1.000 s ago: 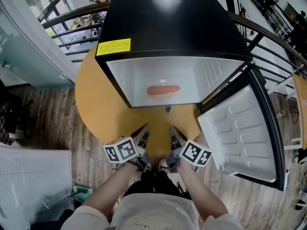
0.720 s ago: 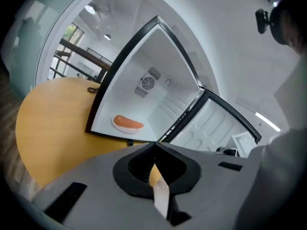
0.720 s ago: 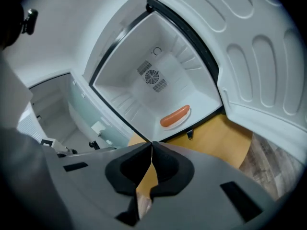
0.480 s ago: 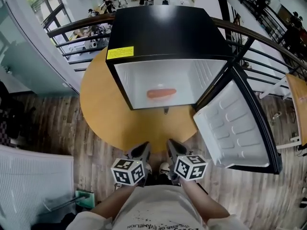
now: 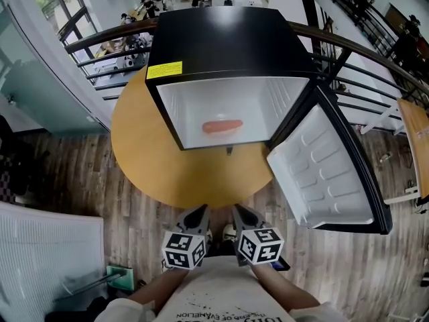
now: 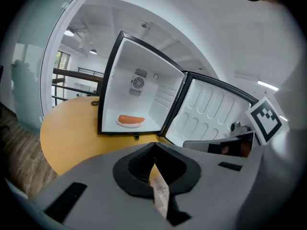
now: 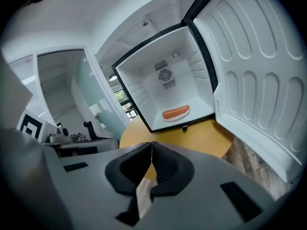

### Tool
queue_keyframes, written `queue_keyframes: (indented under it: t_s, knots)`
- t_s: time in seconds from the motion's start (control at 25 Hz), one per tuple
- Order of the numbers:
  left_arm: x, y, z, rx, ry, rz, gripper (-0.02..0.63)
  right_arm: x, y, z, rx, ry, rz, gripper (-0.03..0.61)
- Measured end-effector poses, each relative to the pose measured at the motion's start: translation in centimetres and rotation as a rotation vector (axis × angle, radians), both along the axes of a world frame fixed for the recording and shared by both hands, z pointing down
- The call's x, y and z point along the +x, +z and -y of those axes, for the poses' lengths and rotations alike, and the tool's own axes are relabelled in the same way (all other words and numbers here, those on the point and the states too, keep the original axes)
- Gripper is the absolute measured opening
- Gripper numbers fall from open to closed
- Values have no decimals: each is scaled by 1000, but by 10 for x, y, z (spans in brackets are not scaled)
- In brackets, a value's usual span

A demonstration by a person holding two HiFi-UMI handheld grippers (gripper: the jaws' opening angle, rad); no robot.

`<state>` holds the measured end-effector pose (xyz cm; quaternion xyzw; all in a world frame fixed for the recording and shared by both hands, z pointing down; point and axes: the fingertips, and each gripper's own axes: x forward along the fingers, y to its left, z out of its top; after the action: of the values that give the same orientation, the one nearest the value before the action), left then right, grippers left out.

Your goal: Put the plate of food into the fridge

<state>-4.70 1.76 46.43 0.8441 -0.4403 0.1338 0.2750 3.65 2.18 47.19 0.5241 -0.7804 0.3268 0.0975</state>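
**Two closed, empty grippers; plate inside the fridge**

Head view: the white plate with an orange-red sausage (image 5: 222,126) lies on the floor of the black box-shaped mini fridge (image 5: 228,39), which stands on a round yellow wooden table (image 5: 147,159). Its white-lined door (image 5: 322,173) hangs wide open to the right. The left gripper (image 5: 196,215) and right gripper (image 5: 241,213) sit near the person's body, well apart from the fridge. The placing looks done; closing the door seems to be what is left.

Left gripper view: the jaws meet at the tips, with nothing between them. A round fan grille (image 6: 137,82) shows on the fridge's back wall, unseen from the head view.

Right gripper view: these jaws are likewise pressed together and empty.
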Motion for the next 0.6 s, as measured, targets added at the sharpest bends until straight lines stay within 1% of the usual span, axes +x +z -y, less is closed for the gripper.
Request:
queue_keyframes:
  t_s: [0.24,0.6]
  knots:
    - [1,1,-4,3,-4,21,23,-4,-1,1,6,-17,-11,26]
    - [-8,0,0,3,-41,12,23,-10,4,2,-9,-45,-33,26]
